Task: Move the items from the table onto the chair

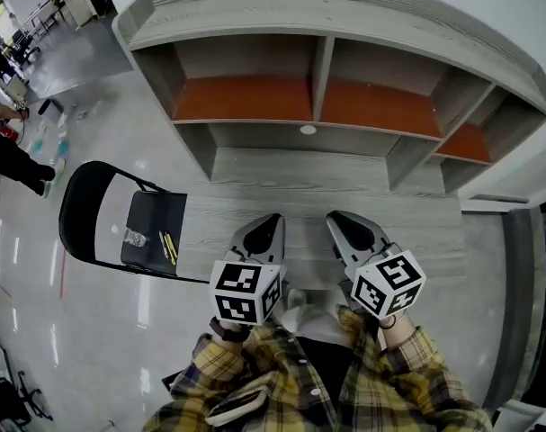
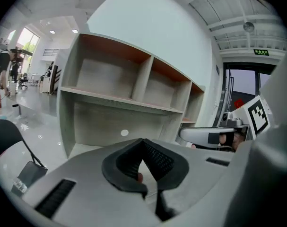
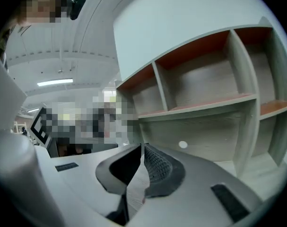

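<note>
A black folding chair [image 1: 91,207] stands left of the grey wooden table [image 1: 344,192]. On its seat lie a small clear bottle [image 1: 135,238] and yellow pen-like sticks [image 1: 167,246]. My left gripper [image 1: 274,218] hovers over the table's front edge, its jaws shut with nothing between them; its tips [image 2: 143,142] meet in the left gripper view. Beside it on the right, my right gripper [image 1: 334,214] is held at the same height. Its jaws [image 3: 142,146] stand together, showing only a thin slit, and hold nothing. The chair's back [image 2: 4,141] shows at the left gripper view's left edge.
A grey shelf unit with orange back panels [image 1: 344,106] rises along the table's far side, with a white round disc [image 1: 308,130] on its lower panel. A person [image 1: 7,156] stands on the glossy floor far left. A phone [image 1: 241,405] rests against my plaid shirt.
</note>
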Demonstrator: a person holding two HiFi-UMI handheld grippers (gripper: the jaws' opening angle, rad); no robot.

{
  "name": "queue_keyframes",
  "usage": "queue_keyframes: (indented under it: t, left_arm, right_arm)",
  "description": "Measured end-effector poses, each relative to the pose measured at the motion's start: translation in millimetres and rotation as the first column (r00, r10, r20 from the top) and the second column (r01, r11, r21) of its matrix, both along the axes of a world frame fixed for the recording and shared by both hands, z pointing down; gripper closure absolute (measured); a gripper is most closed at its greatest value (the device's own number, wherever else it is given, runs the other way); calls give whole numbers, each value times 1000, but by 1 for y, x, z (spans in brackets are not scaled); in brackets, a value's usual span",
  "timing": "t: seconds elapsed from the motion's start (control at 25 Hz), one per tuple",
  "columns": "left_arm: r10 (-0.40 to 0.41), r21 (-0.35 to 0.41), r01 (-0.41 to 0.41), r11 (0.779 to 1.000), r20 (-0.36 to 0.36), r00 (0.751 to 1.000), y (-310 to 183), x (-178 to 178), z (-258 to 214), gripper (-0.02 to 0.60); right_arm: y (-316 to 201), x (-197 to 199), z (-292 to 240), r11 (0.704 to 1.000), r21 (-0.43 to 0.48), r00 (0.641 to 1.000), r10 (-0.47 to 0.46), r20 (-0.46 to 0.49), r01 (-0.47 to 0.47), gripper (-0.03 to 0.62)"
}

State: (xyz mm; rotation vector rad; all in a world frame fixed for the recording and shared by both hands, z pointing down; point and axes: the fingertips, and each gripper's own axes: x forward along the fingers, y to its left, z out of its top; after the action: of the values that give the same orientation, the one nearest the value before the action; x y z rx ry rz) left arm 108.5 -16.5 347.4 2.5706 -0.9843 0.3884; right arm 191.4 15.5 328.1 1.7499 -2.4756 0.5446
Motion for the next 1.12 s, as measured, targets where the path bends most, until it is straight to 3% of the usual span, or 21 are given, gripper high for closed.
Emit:
queue_keyframes:
  t: [0.2, 0.44, 0.84, 1.12]
  left_arm:
    - [93, 26, -93, 995, 12, 996, 14, 40, -6, 578]
    - [158, 46, -158, 986, 5, 987, 26, 62, -10, 578]
    - [193, 77, -193, 978, 11, 981, 28, 72, -16, 578]
    - [159, 84, -159, 984, 6, 987, 27, 72, -17, 578]
  right_arm:
    - [29, 46, 5, 991, -3, 991, 133, 10, -133, 576]
    - [44, 64, 6, 977, -6, 977, 212, -17, -213, 577]
    - [42, 66, 1, 977, 7, 976, 213, -36, -213, 577]
    - [45, 71, 6, 983, 9, 982, 181, -61, -181, 577]
